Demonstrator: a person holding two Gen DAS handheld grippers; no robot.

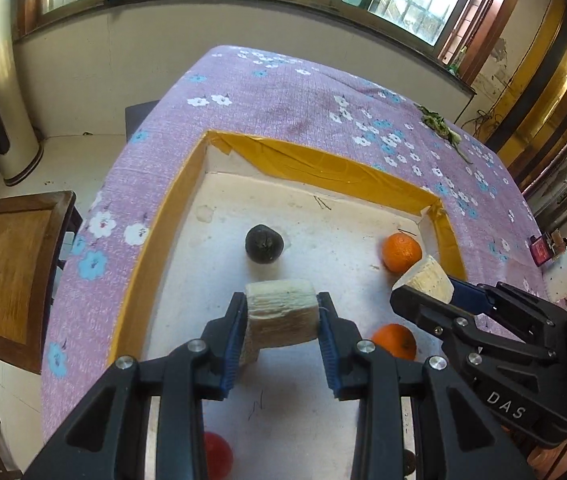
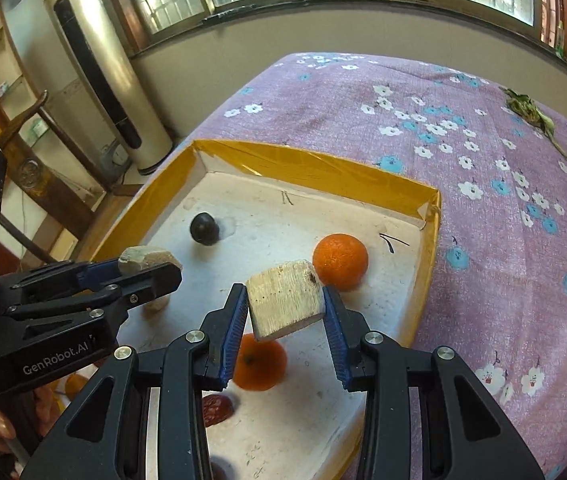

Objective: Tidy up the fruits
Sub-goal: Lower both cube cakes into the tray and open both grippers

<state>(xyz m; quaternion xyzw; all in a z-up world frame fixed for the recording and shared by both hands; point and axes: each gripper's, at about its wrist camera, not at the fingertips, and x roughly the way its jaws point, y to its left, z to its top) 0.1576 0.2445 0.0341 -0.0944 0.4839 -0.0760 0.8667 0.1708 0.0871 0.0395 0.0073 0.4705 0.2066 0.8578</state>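
Note:
My left gripper (image 1: pixel 282 322) is shut on a pale peeled sugarcane chunk (image 1: pixel 281 312), held above the white foam tray (image 1: pixel 323 216). My right gripper (image 2: pixel 285 312) is shut on a second pale chunk (image 2: pixel 283 306) above the tray; it also shows in the left wrist view (image 1: pixel 429 282). In the tray lie a dark round fruit (image 1: pixel 264 243), an orange (image 1: pixel 401 252) near the far right corner, a second orange (image 1: pixel 394 341) nearer me, a red fruit (image 1: pixel 217 454) and a dried red date (image 2: pixel 217 408). The left gripper appears in the right wrist view (image 2: pixel 149 264).
The tray has yellow taped walls (image 1: pixel 323 164) and sits on a purple floral tablecloth (image 1: pixel 283 92). Green leaves (image 1: pixel 439 124) lie at the table's far right. A wooden chair (image 1: pixel 11 272) and a tall standing air conditioner (image 2: pixel 103 72) stand to the left.

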